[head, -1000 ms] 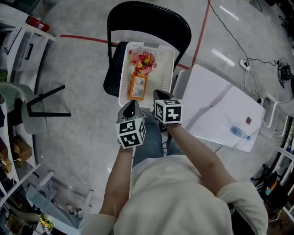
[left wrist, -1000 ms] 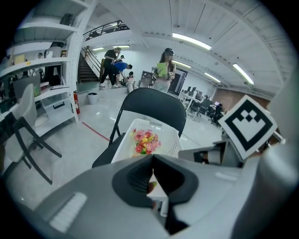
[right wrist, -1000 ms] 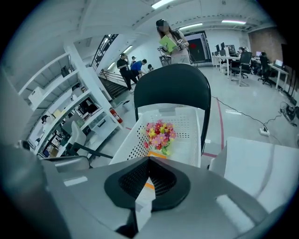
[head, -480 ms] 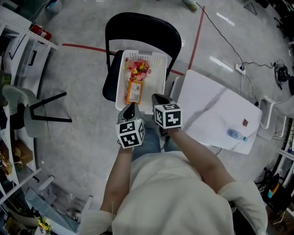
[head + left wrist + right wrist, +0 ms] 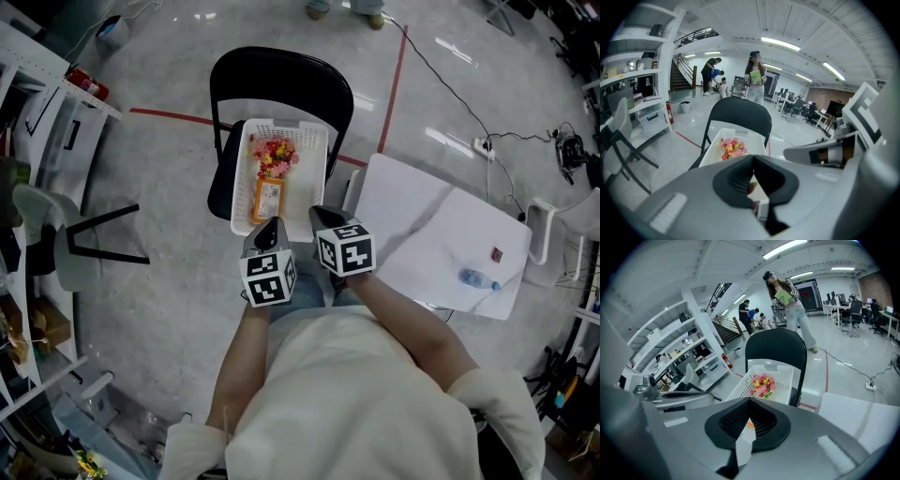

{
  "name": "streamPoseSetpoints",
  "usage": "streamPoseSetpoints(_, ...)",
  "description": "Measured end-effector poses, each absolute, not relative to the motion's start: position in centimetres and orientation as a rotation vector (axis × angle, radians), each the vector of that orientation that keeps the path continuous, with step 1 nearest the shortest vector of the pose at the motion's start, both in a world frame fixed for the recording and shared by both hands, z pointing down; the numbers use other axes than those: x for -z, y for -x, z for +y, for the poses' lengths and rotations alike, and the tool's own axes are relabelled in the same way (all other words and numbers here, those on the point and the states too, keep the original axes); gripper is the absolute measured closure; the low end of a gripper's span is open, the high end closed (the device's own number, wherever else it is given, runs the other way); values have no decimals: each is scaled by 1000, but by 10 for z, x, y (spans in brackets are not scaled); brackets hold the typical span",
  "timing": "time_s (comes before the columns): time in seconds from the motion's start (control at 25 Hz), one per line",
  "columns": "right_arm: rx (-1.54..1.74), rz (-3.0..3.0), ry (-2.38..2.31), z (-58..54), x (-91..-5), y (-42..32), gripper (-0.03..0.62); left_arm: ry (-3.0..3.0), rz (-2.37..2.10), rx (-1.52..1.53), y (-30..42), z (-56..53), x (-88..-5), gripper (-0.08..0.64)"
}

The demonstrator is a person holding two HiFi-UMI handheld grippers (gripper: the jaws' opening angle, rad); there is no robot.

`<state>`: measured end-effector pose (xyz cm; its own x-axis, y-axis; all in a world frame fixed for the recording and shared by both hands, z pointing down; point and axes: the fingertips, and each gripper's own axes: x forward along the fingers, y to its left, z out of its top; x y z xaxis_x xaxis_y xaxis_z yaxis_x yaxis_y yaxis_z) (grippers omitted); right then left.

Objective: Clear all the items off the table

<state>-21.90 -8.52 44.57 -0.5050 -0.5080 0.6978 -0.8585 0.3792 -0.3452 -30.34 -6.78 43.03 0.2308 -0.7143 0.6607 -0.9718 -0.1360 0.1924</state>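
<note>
A white basket (image 5: 314, 164) rests on the seat of a black folding chair (image 5: 281, 80). In it lie a bunch of red and yellow flowers (image 5: 274, 155) and an orange box (image 5: 266, 200). My left gripper (image 5: 271, 226) and right gripper (image 5: 320, 215) hover side by side over the basket's near edge, both shut and empty. The left gripper (image 5: 753, 161) points at the basket (image 5: 717, 140) and flowers (image 5: 732, 147). My right gripper (image 5: 749, 404) faces them too. On the white table (image 5: 422, 225) lie a clear bottle (image 5: 483, 279) and a small red item (image 5: 495, 254).
White shelving (image 5: 37, 103) and a grey chair (image 5: 52, 234) stand at the left. Red tape lines and a cable (image 5: 469, 75) cross the floor. Several people stand far off behind the chair (image 5: 776, 345). The table's corner (image 5: 862, 416) lies to my right.
Both grippers have lifted slightly over the basket's near edge and stay shut. The head view has drawn back, so the chair and basket look smaller.
</note>
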Motion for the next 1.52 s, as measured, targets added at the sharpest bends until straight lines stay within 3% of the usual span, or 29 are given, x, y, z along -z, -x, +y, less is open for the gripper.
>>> streamPoseSetpoints(0.88,-943,-2178,-1275,-71,-423,149,594,-2051,-1454,-585,231,-67,-407,551)
streamPoseSetpoints(1.52,-976,-2088,-1509,-47,-414,36,594,-2215,-1255,-640,122,-60,-401,551)
